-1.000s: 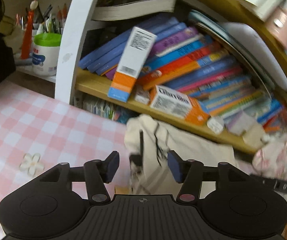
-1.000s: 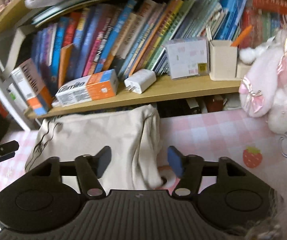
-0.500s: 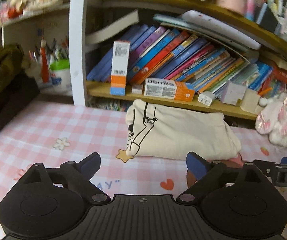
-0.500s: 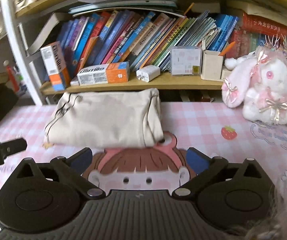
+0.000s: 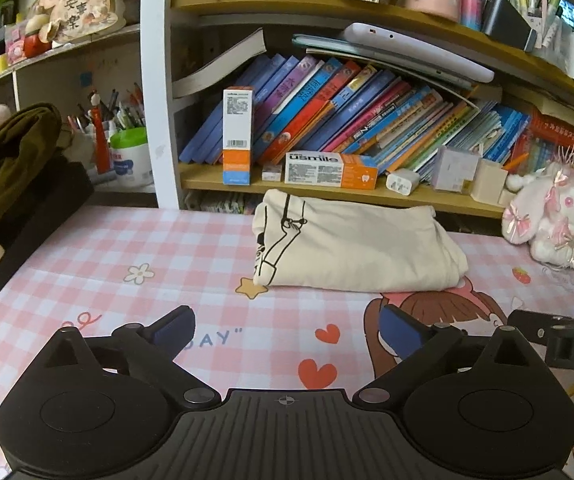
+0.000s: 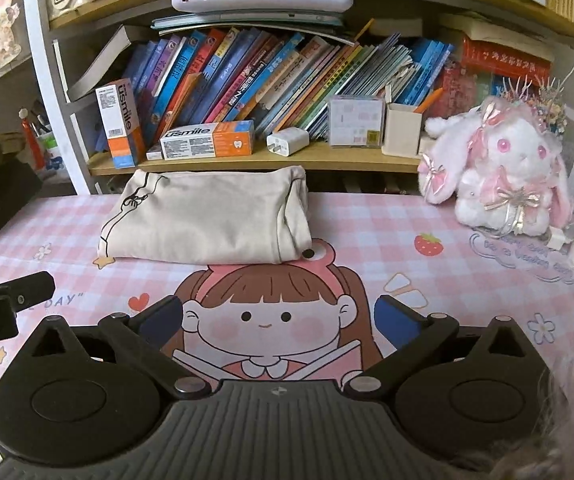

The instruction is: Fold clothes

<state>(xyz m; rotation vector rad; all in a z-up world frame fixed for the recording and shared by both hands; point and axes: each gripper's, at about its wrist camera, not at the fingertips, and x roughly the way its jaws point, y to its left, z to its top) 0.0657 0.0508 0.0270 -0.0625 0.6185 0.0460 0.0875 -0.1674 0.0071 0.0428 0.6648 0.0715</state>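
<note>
Folded cream T-shirt (image 5: 351,252) lies at 12 o'clock on pink checked surface (image 5: 127,248), below bookshelf (image 5: 327,194). Left tongs (image 5: 287,326) and right tongs (image 6: 279,314) both spread apart, empty, well short of shirt.

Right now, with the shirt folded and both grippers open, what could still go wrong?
The folded shirt lies close under the shelf; lifting it carelessly might knock the boxes there. Its loose right edge might unfold if dragged. The plush rabbit stands near the right gripper.
</note>
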